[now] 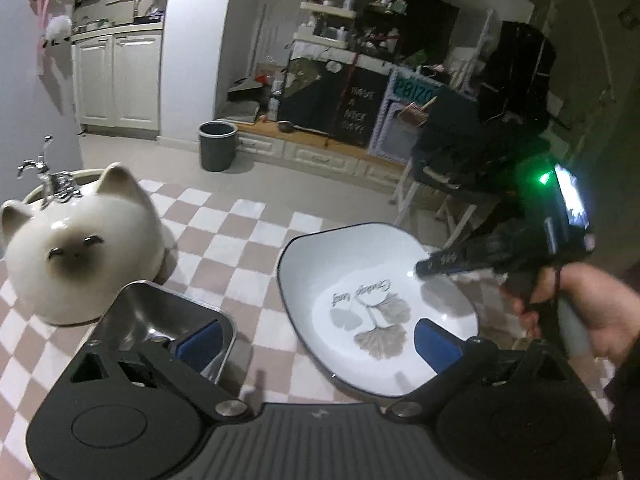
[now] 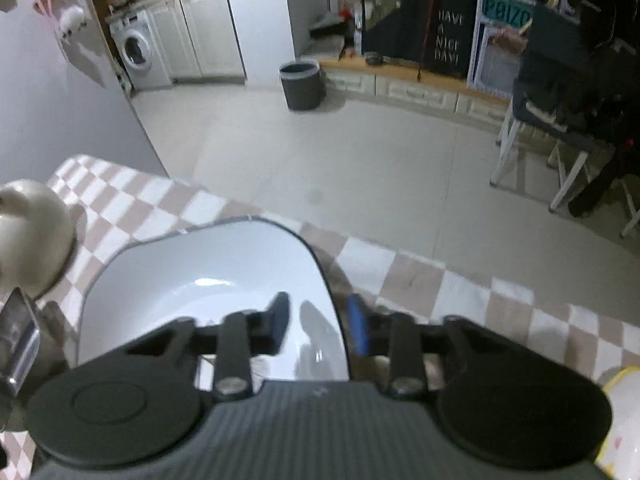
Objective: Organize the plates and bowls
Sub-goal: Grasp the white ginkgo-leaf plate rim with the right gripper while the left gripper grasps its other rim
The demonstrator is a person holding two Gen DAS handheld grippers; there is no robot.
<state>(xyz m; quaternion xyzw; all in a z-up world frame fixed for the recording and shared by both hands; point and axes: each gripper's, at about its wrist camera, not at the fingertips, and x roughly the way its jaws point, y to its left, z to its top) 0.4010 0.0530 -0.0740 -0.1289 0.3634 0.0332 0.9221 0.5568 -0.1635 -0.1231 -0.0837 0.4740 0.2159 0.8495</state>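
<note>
1. Plate (image 1: 372,304): white, dark thin rim, grey leaves painted inside, tilted above the checked tablecloth (image 1: 248,248).
2. Writing on it is too curly to read.
3. Right gripper (image 2: 318,330) pinches its rim.
4. Left gripper (image 1: 316,344) is spread wide, holding nothing.
5. Board (image 1: 358,110) says "HAVE A NICE DAY".

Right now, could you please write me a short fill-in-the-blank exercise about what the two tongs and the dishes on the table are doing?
1. The right tongs straddle the rim of the white ____.
2. The left tongs hold nothing; their jaws are ____.
3. The print inside the plate shows ____.
4. Left of the steel tray sits a ceramic ____.

Missing words: plate; open; leaves; cat
</note>
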